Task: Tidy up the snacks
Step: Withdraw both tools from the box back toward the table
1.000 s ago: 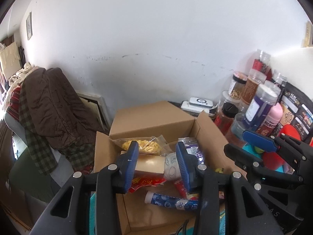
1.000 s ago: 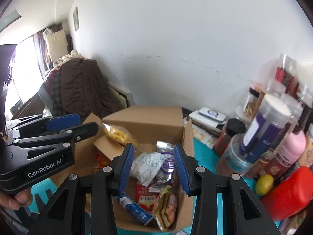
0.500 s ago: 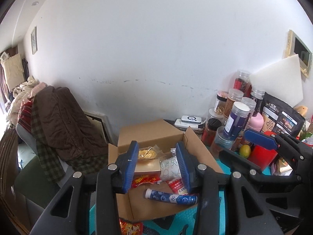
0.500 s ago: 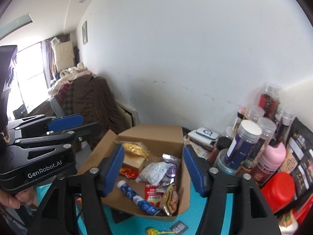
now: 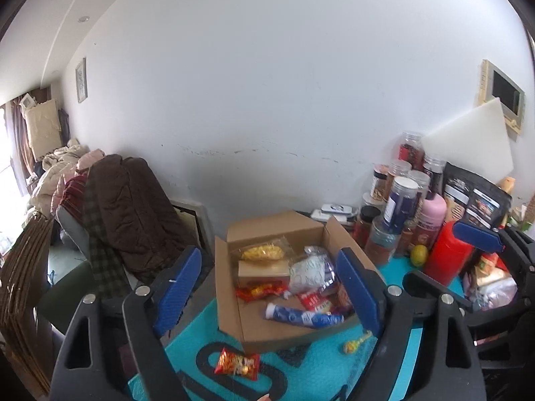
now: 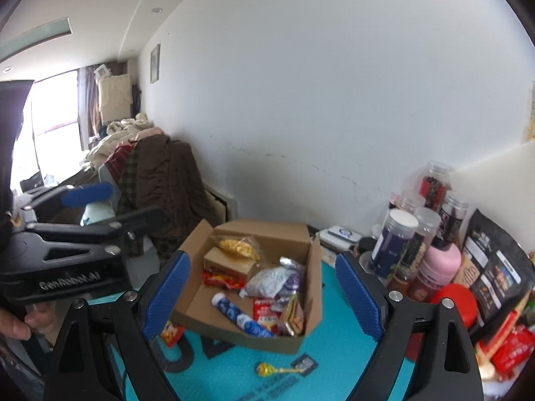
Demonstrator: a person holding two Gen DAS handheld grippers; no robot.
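Both tools have just been opening wide, and nothing sits between the left gripper [image 5: 267,289] or the right gripper [image 6: 262,295] jaws. The cardboard box [image 6: 302,304] holds most snacks. A red snack packet [image 5: 237,362] lies near the mat's left edge, maybe a chip bag, and a bump could knock it off. There is open room near the box; jars [image 6: 396,244] crowd the right.

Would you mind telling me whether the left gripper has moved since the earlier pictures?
Yes. The left gripper has pulled back and up from the cardboard box, which looks smaller now; its jaws have just been opening, empty.
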